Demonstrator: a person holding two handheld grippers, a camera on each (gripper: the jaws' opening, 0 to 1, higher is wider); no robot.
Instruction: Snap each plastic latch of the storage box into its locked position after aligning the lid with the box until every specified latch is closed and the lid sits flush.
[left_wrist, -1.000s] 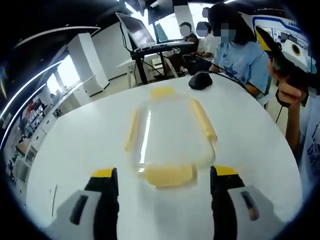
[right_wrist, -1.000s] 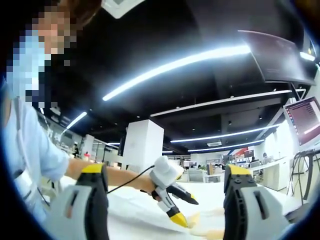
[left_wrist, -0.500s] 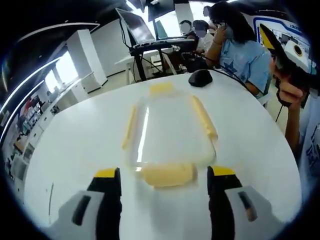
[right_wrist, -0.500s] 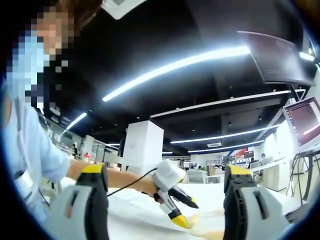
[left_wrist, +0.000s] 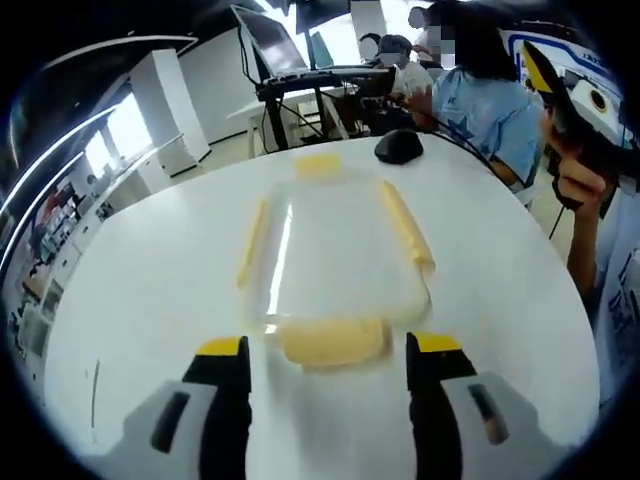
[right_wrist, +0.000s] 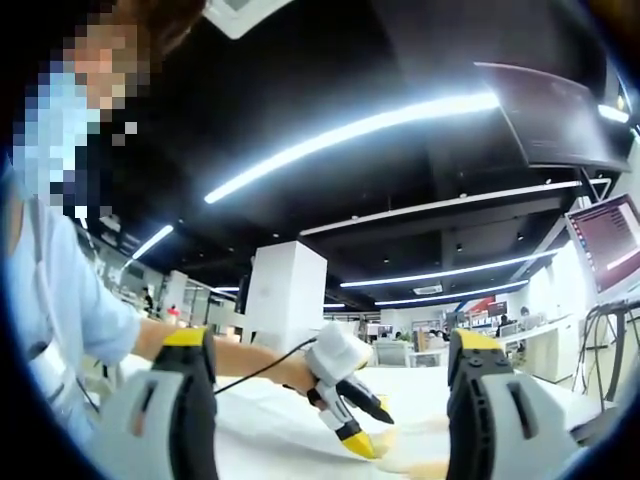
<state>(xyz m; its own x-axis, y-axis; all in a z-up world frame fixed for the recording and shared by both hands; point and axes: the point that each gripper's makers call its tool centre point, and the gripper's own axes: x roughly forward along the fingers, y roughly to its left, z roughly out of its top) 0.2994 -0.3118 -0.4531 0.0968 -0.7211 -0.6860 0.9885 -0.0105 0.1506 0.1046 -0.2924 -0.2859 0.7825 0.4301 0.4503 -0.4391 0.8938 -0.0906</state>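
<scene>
Where we look along the left tool, this is what we see.
Left tool (left_wrist: 325, 355): our jaws stand spread wide, gripping nothing, low over the white round worktop (left_wrist: 150, 290).
Storage box (left_wrist: 335, 265): clear, with its lid on, lying flat on the worktop straight ahead of our left tool.
Near latch (left_wrist: 333, 342): pale yellow, on the box's closest end, between our two left jaw tips and just ahead of them; we cannot tell whether it is snapped shut.
Side latches: one yellow strip (left_wrist: 252, 243) along the box's left edge, one (left_wrist: 405, 226) along its right edge.
Far latch (left_wrist: 316, 165): yellow, on the end farthest from our left tool.
Computer mouse (left_wrist: 398, 146): black, beyond the box and to the right.
Right tool (right_wrist: 330, 400): jaws wide apart, empty, pointing level across the worktop toward the room.
Left tool in the right gripper view (right_wrist: 350, 425): between our right jaws, its yellow-tipped jaws angled down near the yellow latch.
Seated person (left_wrist: 485, 100): at the worktop's far right edge.
</scene>
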